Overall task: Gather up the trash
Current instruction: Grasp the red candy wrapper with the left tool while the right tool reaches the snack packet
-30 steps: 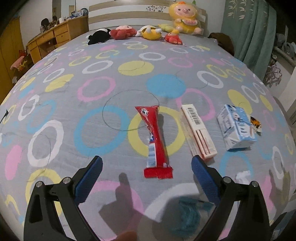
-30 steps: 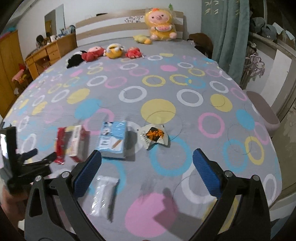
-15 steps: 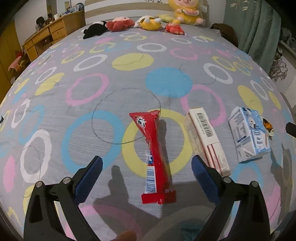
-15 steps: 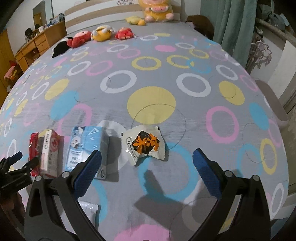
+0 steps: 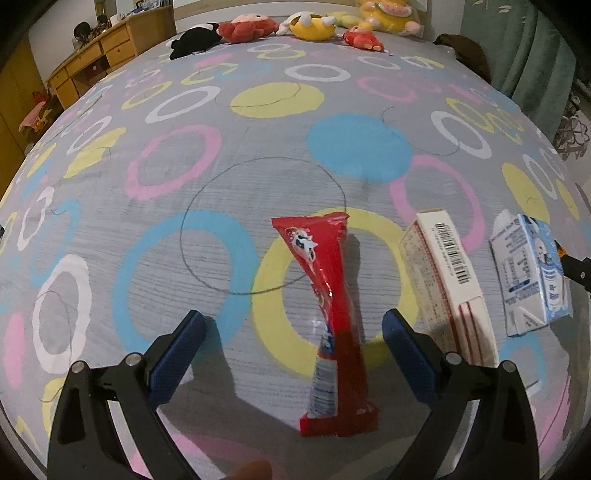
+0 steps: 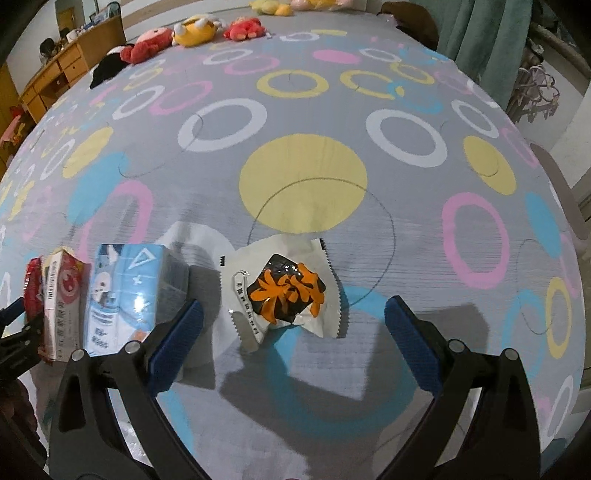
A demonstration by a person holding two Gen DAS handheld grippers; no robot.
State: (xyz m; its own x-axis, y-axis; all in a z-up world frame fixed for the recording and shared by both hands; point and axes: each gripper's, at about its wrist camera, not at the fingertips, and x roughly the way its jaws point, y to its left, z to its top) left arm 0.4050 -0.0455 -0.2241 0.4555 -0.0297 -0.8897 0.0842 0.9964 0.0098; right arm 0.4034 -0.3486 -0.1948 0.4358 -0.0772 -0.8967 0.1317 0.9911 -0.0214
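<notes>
Trash lies in a row on the bedspread. In the left wrist view my left gripper (image 5: 293, 328) is open, with a long red snack wrapper (image 5: 327, 295) lying between its blue fingers. A white and red carton (image 5: 448, 280) and a blue milk carton (image 5: 532, 269) lie to its right. In the right wrist view my right gripper (image 6: 293, 330) is open, with a white and orange snack packet (image 6: 284, 288) between its fingers. The milk carton (image 6: 125, 291) touches the left finger (image 6: 177, 343); the white and red carton (image 6: 61, 295) lies beyond it.
Plush toys (image 5: 310, 29) line the head of the bed. A wooden desk (image 5: 103, 55) stands at the far left, green curtains (image 6: 491, 40) at the right. A clear plastic wrapper (image 6: 129, 446) lies by the near edge under the right gripper.
Both grippers have moved forward and down toward the bed. The red wrapper now lies between the left fingers and the orange packet between the right fingers.
</notes>
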